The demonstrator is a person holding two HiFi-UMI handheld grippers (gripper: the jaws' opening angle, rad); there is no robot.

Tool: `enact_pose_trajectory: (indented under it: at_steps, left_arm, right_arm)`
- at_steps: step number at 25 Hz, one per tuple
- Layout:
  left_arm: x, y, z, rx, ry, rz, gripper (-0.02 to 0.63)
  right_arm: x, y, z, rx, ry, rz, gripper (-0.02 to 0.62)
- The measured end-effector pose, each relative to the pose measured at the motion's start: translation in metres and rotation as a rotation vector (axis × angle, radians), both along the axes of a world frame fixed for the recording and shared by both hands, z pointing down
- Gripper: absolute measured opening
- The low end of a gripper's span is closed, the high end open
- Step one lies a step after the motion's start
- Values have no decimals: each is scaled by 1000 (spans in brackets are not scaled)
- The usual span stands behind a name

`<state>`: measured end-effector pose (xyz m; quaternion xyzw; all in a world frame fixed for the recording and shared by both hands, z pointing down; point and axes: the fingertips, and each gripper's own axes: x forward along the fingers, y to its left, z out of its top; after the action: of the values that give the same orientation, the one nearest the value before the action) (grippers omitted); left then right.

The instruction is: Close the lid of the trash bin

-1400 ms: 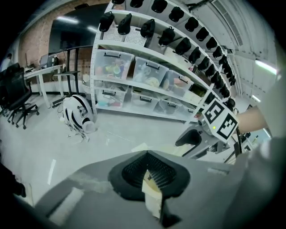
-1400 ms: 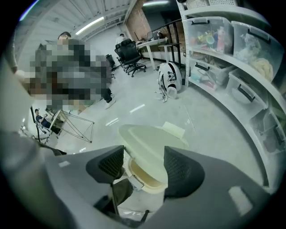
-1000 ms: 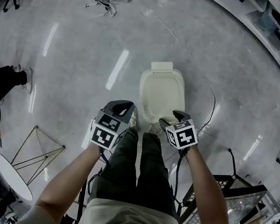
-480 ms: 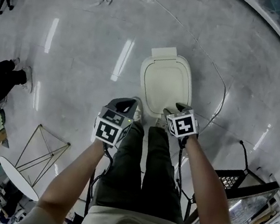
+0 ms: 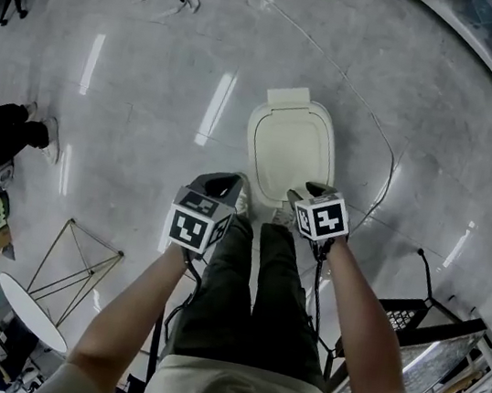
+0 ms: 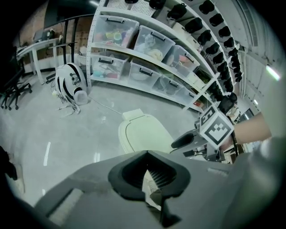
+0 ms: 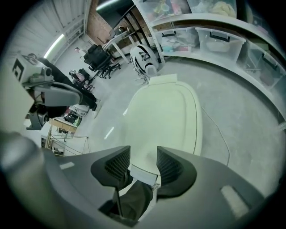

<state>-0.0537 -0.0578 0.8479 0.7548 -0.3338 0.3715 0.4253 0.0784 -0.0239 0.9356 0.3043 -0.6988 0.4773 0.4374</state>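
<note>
Apparently the lid (image 5: 290, 152) lies flat; little remains. Left tool (image 5: 222, 185), at its 7 o'clock, is together and empty. Right tool (image 5: 308, 192), at 5 o'clock, is apart, closing on nothing.

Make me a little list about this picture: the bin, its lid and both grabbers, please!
bin: cream trash bin on the grey floor, in front of the person's feet
lid: lid lies flat on the bin and looks closed
left gripper: jaws together, nothing held
right gripper: jaws apart and closing; the lid's near edge shows between them, not gripped
behind: shelves with storage boxes
</note>
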Motion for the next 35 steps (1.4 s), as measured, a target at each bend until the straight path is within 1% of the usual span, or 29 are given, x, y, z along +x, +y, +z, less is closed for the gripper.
enact_pose_trajectory:
  at_steps: [3,9,11,14,17,22,24,25,29,31,33,35]
  left_arm:
    - [-12,-12,-24,19,-11,-1,2]
    - [-18,-61,-97,146,17,-49,2]
    - [-19,-74,-126,193,26,-53,2]
    - [-23,-92,-174,267,33,-54,2]
    - [-28,-107,-223,352,24,-29,2]
    - [-36,-132,-316,539,12,3,2]
    - [-39,-138,-356,604,18,0,2]
    - [-41,-140,-375,634,22,-4,2]
    - [-47,-137,-450,762,22,11,2]
    - [-50,-132,-484,826,12,37,2]
    - [-54,-126,-512,867,4,61,2]
    - [-58,-121,-541,935,9,62,2]
  right_arm:
    - [-8,-15,-40,37,-26,20,179]
    - [-7,-75,-143,211,-73,33,146]
    - [-10,-95,-183,272,-93,41,143]
    - [-17,-121,-253,367,-144,83,140]
    - [-28,-138,-325,466,-201,104,135]
    - [-40,-152,-440,657,-264,80,129]
    - [-42,-155,-486,737,-289,94,124]
    - [-42,-156,-509,778,-305,108,111]
    - [-39,-152,-594,919,-366,151,86]
    - [-37,-148,-630,987,-377,154,82]
    - [-37,-142,-665,1054,-391,152,74]
    - [-37,-134,-696,1114,-403,148,69]
